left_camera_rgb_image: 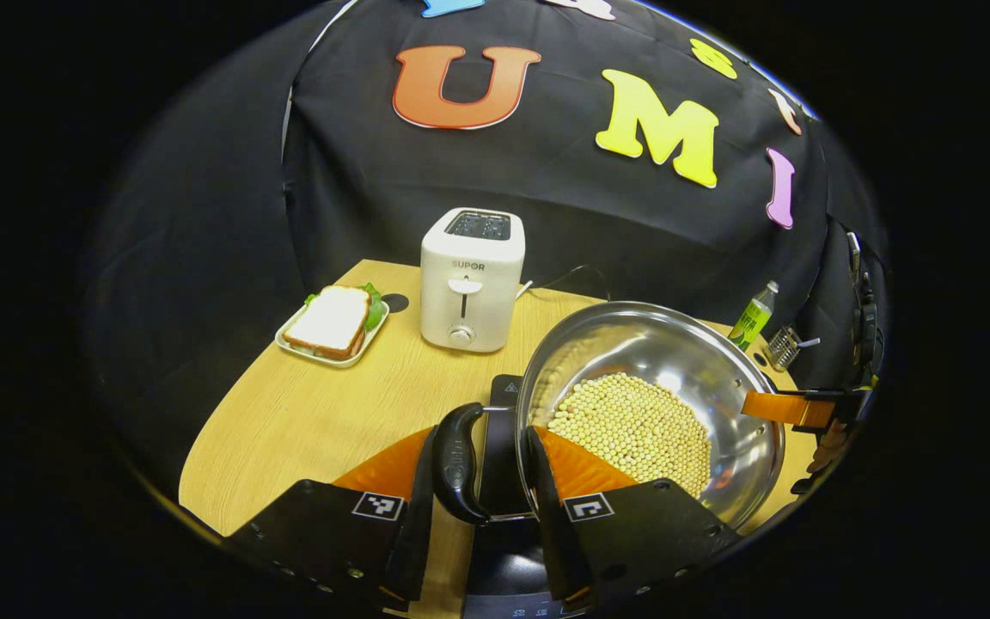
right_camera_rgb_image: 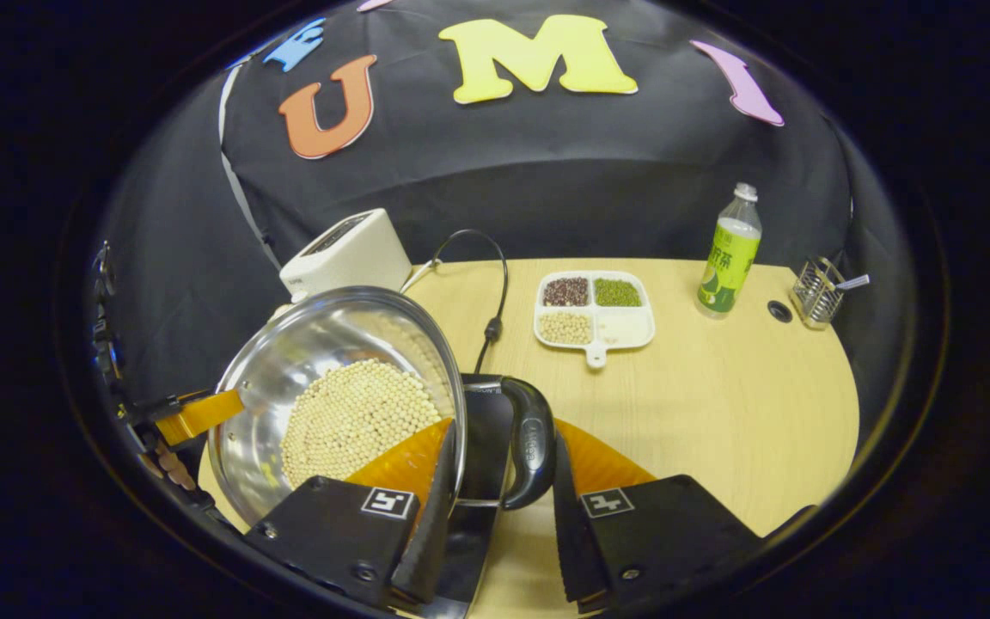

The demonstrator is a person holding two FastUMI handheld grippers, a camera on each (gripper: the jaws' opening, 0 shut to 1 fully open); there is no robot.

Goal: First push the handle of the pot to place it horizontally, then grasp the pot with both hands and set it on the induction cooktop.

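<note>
**Pot held by both handles above the cooktop**

The worktop [right_camera_rgb_image: 718, 404] is pale wood with a rounded edge, closed in behind by a black cloth wall. The pot [left_camera_rgb_image: 675, 361], a steel one with pale beans in its bottom, serves as the landmark. It sits over the dark induction cooktop [left_camera_rgb_image: 504, 516], which shows just beneath and beside it; whether the pot touches the cooktop I cannot tell.

In the left gripper view, the left tool [left_camera_rgb_image: 486, 481] has its fingers on either side of a black pot handle [left_camera_rgb_image: 458, 464], one finger inside the rim, clenched on that handle. In the right gripper view, the right tool [right_camera_rgb_image: 499, 468] grips the opposite black handle [right_camera_rgb_image: 531, 443] the same way.

Behind the pot stands a white toaster [left_camera_rgb_image: 471, 279], and beyond the toaster a sandwich on a small white tray [left_camera_rgb_image: 333, 325]. A black cord [right_camera_rgb_image: 495, 301] runs from behind the pot across the wood. Farther from the pot lie a divided dish of grains [right_camera_rgb_image: 594, 311], a green bottle [right_camera_rgb_image: 729, 254] and a wire holder [right_camera_rgb_image: 817, 292] near the far edge.
</note>
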